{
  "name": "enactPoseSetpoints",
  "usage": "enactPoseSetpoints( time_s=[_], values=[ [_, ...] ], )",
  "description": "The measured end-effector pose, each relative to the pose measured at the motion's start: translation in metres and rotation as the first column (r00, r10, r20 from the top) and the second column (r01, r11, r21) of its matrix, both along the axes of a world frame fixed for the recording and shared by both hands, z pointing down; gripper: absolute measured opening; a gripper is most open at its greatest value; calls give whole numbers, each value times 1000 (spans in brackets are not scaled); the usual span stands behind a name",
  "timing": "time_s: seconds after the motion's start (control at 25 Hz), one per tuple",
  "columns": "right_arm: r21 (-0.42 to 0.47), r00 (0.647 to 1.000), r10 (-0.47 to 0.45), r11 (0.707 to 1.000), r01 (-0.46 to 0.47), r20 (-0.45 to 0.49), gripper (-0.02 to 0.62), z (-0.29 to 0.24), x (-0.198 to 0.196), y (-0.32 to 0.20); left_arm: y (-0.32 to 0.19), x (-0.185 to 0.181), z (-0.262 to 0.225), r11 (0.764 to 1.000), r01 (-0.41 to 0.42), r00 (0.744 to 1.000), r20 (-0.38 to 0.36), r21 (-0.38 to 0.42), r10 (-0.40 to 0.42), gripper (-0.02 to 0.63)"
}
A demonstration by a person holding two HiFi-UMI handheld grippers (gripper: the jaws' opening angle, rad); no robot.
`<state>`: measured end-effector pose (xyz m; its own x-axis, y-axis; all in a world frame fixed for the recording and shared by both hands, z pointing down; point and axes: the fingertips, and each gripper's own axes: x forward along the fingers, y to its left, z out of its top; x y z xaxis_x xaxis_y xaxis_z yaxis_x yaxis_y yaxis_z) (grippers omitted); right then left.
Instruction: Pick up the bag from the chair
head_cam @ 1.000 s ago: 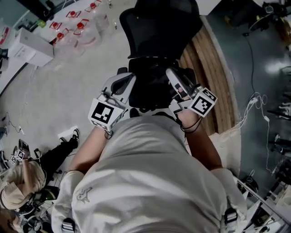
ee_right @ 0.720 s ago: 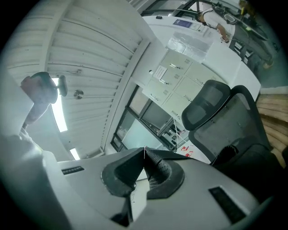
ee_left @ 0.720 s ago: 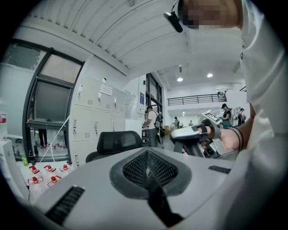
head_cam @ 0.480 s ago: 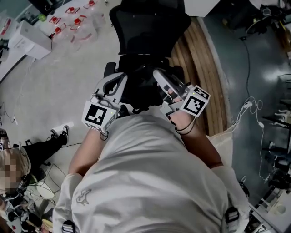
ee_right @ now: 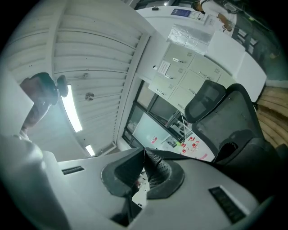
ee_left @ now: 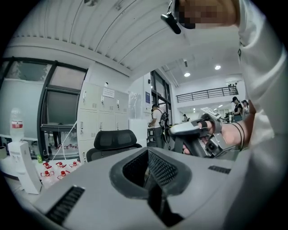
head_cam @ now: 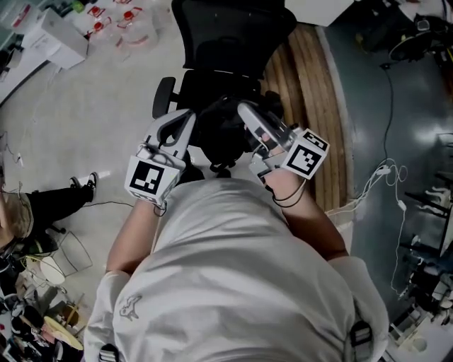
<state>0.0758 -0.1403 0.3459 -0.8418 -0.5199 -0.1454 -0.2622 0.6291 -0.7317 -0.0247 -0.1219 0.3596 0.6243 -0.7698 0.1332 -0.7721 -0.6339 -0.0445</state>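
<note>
A dark bag [head_cam: 224,133] lies on the seat of a black office chair [head_cam: 230,32], at the person's twelve o'clock; the left gripper [head_cam: 186,115] flanks it at nine o'clock, the right gripper [head_cam: 245,108] at three; both have jaws together and empty; apparently the approach; next, the jaws must part to grasp.

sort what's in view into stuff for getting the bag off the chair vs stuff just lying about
For the job:
- chair
- dark bag on its seat
- left tool and right tool, both shut, nothing held

Lying about:
- white box
- red-capped items on the floor
- cables
</note>
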Motion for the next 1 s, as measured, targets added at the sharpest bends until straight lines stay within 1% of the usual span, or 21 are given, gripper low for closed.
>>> enactPoseSetpoints(
  time_s=[0.12,0.36,0.52,0.64,0.8,1.0],
  values=[
    [7,1000,-4,1000,4,3,32,1,8,18,18,-2,2,1000,30,1000,7,-8,-30,8],
    [16,1000,5,1000,-5,8,32,-7,14,44,41,-8,-2,999,43,999,12,-13,-43,8],
    [-1,1000,23,1000,-23,12,32,-5,13,61,51,-10,-1,999,24,1000,2,-22,-24,8],
    [-5,999,49,999,-49,12,32,-5,12,71,58,-16,-3,1000,4,1000,3,-11,-4,8],
    [-15,996,89,996,-88,15,32,-8,8,89,76,-28,-6,1000,-21,1000,-8,-16,21,8],
    [23,993,122,992,-122,7,32,-15,-8,109,101,-52,-6,999,-48,999,11,-21,49,8]
  ],
)
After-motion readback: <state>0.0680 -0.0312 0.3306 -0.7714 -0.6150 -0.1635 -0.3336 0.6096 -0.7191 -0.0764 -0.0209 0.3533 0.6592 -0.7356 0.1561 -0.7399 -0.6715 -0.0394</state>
